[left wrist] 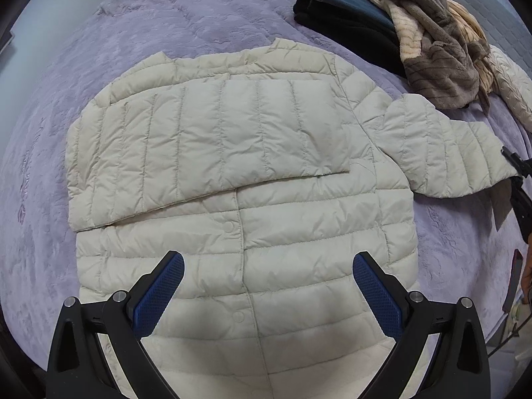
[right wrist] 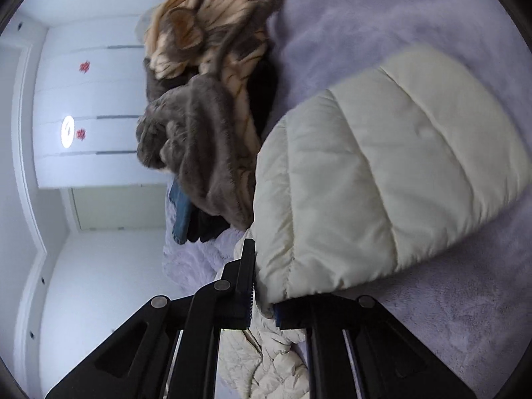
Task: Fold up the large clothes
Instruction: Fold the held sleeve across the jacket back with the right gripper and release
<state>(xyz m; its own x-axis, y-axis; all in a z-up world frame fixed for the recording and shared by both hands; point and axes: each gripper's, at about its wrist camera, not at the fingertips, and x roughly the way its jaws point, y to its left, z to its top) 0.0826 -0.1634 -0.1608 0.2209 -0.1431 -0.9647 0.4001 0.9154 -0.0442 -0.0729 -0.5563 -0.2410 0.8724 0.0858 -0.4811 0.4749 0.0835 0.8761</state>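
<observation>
One sleeve of the cream puffer jacket (left wrist: 239, 173) already lies folded across its chest, out past the tips of the left gripper (left wrist: 267, 296), which hovers wide apart and empty over the hem. Its other sleeve (right wrist: 382, 179) is pinched at the cuff in the closed right gripper (right wrist: 262, 302), seemingly about to cross over. Folding the body remains. Beyond, other clothes (left wrist: 429, 33) sit heaped on the purple blanket (left wrist: 166, 26).

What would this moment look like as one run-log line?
step: fold second sleeve | jacket: flat on bed, one sleeve folded across | right gripper: shut on sleeve cuff | left gripper: open above jacket
</observation>
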